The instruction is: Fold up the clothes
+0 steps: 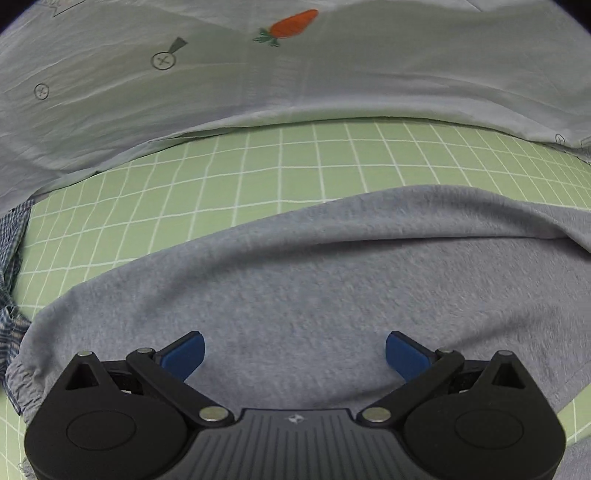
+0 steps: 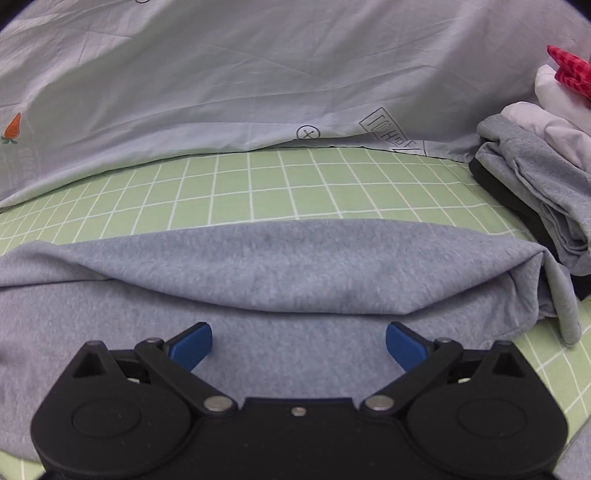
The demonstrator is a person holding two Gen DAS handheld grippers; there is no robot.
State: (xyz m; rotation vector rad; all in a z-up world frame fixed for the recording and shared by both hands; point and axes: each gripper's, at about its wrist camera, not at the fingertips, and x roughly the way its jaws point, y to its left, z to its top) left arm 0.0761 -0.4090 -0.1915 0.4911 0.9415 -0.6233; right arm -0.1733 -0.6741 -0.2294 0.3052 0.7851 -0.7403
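Observation:
A grey fleece garment [image 1: 314,288] lies spread on the green checked bed cover [image 1: 258,177], with a fold running across its far part. My left gripper [image 1: 294,354] hovers over its near part, open, blue pads wide apart with nothing between them. In the right wrist view the same grey garment [image 2: 295,266] shows a folded-over flap and a bunched corner at the right. There my right gripper [image 2: 298,345] also stands open above the cloth, holding nothing.
A pale blue sheet [image 1: 332,74] printed with a carrot [image 1: 291,24] covers the far side. At the right sits a pile of folded clothes [image 2: 532,166], grey, white and red. A blue checked cloth [image 1: 11,266] lies at the left edge.

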